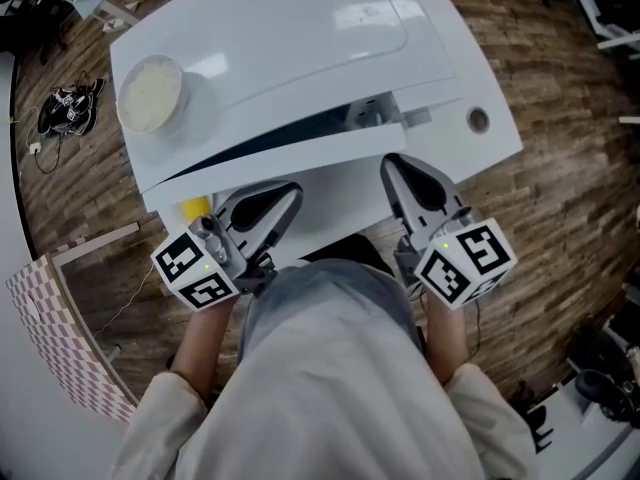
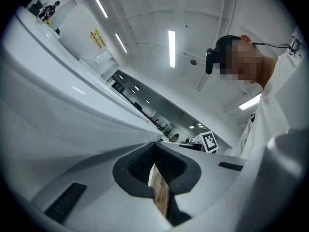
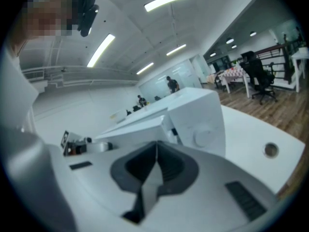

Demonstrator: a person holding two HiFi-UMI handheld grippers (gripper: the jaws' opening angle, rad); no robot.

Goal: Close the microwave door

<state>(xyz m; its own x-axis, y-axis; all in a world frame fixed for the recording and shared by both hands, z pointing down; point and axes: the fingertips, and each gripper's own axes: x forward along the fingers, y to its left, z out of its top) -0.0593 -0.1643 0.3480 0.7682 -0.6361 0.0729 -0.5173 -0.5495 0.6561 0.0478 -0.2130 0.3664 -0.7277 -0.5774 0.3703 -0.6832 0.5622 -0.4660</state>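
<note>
Head view
- Count: one microwave (image 1: 280,38), one door (image 1: 330,143), two grippers, one round cream disc (image 1: 150,93).
- Microwave: white, stands on a white table (image 1: 495,143) over a wood floor (image 1: 560,218).
- Door: ajar, with a dark gap between it and the body.
- Disc: lies on the microwave top, at the left.
- Left gripper (image 1: 292,190): jaws together, tips just below the door's edge.
- Right gripper (image 1: 392,163): jaws together, tips near the door front. I cannot tell if they touch it.

Left gripper view
- Left gripper (image 2: 153,146): jaw tips meet and nothing is held.
- White panel (image 2: 58,110): sweeps past the tips, close by. I cannot tell whether it is the door or the body.
- Marker cube (image 2: 209,141): one, beyond the jaws.

Right gripper view
- Right gripper (image 3: 157,144): jaws closed tip to tip and empty.
- Microwave (image 3: 203,124): beyond the tips, with one round knob on its face.
- Door (image 3: 135,124): swung out to the left of the body.
- Table (image 3: 251,129): has one round hole (image 3: 270,150).
</note>
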